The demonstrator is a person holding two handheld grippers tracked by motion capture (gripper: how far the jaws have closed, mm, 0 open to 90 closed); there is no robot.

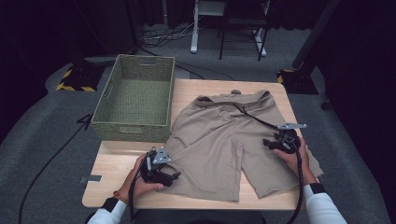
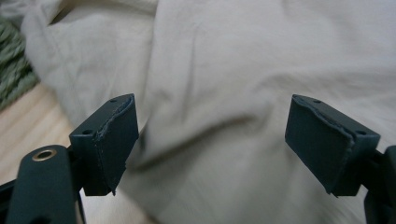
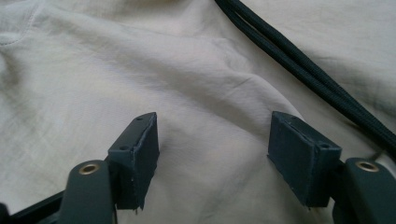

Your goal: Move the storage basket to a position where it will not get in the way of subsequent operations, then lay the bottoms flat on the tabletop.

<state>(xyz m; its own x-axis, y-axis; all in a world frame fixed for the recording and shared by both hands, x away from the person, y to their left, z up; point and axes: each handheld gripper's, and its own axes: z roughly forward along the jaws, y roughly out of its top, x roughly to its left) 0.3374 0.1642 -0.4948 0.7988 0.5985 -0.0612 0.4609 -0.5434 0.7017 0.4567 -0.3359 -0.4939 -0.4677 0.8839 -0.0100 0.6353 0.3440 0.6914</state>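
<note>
Khaki shorts [image 1: 219, 140] lie spread flat on the wooden table [image 1: 116, 161], waistband at the far side and legs toward me. My left gripper [image 1: 175, 176] rests at the left leg's outer edge. In the left gripper view this gripper [image 2: 212, 140] stands open, its jaws wide apart over the fabric [image 2: 224, 70]. My right gripper [image 1: 267, 142] hovers over the right leg. Its jaws are apart in the right gripper view [image 3: 212, 149], so it is open above creased cloth [image 3: 116, 70], pads not pressing on it. A black cord [image 3: 299, 60] crosses the shorts beside it.
A green woven basket [image 1: 130, 130] stands on the table's far left, touching the shorts' left side; its wall [image 2: 11, 60] shows in the left gripper view. Bare wood [image 2: 23, 126] lies left of the shorts. Dark floor, cables and stands surround the table.
</note>
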